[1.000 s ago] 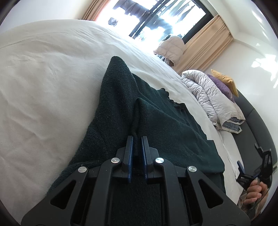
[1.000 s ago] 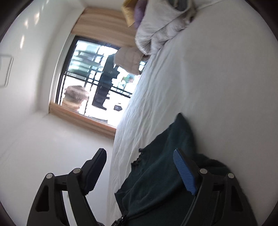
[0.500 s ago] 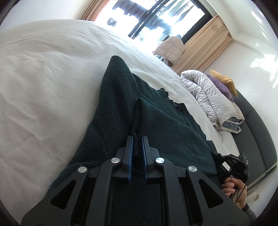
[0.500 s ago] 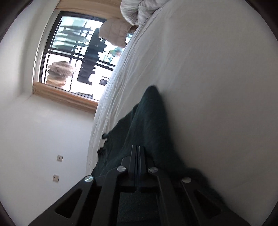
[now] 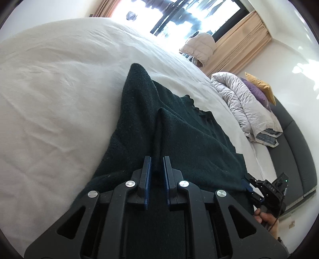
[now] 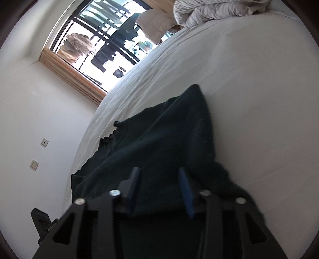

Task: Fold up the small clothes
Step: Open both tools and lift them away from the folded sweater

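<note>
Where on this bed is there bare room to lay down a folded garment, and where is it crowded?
Free: the wide white sheet left of the dark green knit, and the strip between it and the window. Crowded: the head end, with the grey duvet and pillows.

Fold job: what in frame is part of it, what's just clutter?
In play:
- dark green knit garment, on the white bed sheet
- left gripper, shut on a ridge of the knit
- right gripper, jaws opening, knit between them

Lying about:
- grey duvet
- purple pillow
- yellow pillow
- curtain
</note>
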The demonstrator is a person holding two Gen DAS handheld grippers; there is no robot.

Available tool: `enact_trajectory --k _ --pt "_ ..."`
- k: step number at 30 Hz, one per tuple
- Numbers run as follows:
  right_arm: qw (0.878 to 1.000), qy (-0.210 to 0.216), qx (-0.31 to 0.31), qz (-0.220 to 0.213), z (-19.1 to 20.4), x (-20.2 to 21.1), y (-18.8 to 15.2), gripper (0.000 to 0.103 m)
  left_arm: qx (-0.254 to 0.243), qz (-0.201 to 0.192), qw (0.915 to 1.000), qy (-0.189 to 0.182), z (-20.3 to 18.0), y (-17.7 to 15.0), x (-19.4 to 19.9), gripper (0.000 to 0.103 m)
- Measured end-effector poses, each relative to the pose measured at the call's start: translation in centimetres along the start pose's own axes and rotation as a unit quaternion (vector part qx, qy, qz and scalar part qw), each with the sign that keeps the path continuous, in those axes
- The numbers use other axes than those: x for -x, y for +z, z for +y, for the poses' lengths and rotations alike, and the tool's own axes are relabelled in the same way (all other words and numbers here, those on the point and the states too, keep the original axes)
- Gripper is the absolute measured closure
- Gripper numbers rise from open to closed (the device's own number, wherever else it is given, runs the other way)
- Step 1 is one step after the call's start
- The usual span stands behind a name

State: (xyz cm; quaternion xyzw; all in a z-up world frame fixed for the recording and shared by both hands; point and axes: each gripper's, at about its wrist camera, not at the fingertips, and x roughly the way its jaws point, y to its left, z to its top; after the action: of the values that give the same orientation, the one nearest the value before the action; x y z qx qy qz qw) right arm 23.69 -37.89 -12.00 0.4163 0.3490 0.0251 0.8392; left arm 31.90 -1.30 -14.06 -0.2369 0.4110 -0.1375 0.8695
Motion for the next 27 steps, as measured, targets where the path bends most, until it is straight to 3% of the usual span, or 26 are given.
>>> enact_trajectory --k 1,2,3,4,6,9,11,14,16,20,23,25,27 --pt "1.000 0.007 -0.021 -0.012 -1.0 1.5 0.1 0.074 -0.013 -0.006 0.9998 0.016 -0.2 -0.2 1.4 0.090" --pt "0.999 -0.017 -0.031 -0.030 -1.7 3.5 0.0 0.072 -0.023 -0.012 0.9993 0.025 -0.2 -0.5 2.6 0.087" --pt "0.997 -0.053 -0.030 -0.045 -2.3 5.6 -0.4 0.062 -0.034 -0.018 0.9986 0.035 -0.1 -0.9 3.9 0.080" --pt "0.996 -0.070 -0.021 -0.060 -2.5 7.6 -0.7 0.040 -0.045 -0.025 0.9975 0.048 0.0 -1.5 5.4 0.074" --pt "0.995 -0.053 0.023 -0.083 -2.2 11.8 -2.3 0.037 -0.058 -0.040 0.9960 0.055 0.1 -2.7 8.2 0.035" --pt "0.984 -0.084 0.123 -0.095 -0.4 16.9 -5.9 0.035 -0.105 -0.082 0.9896 0.055 -0.7 -5.4 13.4 0.025" --pt "0.976 -0.096 0.168 -0.098 0.1 19.5 -8.5 0.034 -0.156 -0.088 0.9821 0.058 -1.5 -7.5 16.1 0.024" --pt "0.970 -0.105 0.195 -0.101 0.3 22.6 -11.8 0.027 -0.245 -0.083 0.9626 0.080 -2.1 -11.0 19.2 0.024" --pt "0.968 -0.109 0.197 -0.112 0.5 24.2 -13.4 0.019 -0.303 -0.071 0.9455 0.095 -2.5 -13.8 20.9 0.024" --pt "0.963 -0.112 0.207 -0.133 1.3 26.8 -16.3 0.017 -0.407 -0.058 0.9051 0.109 -3.1 -19.6 23.8 0.014" --pt "0.955 -0.117 0.242 -0.127 3.7 26.5 -18.5 0.016 -0.484 -0.054 0.8651 0.119 -3.4 -24.0 24.8 0.010" --pt "0.940 -0.129 0.290 -0.125 5.4 26.1 -20.2 0.016 -0.535 -0.049 0.8330 0.130 -3.4 -26.6 24.8 0.010" --pt "0.922 -0.139 0.339 -0.121 6.8 25.5 -21.8 0.015 -0.570 -0.046 0.8075 0.145 -3.2 -28.4 24.5 0.010"
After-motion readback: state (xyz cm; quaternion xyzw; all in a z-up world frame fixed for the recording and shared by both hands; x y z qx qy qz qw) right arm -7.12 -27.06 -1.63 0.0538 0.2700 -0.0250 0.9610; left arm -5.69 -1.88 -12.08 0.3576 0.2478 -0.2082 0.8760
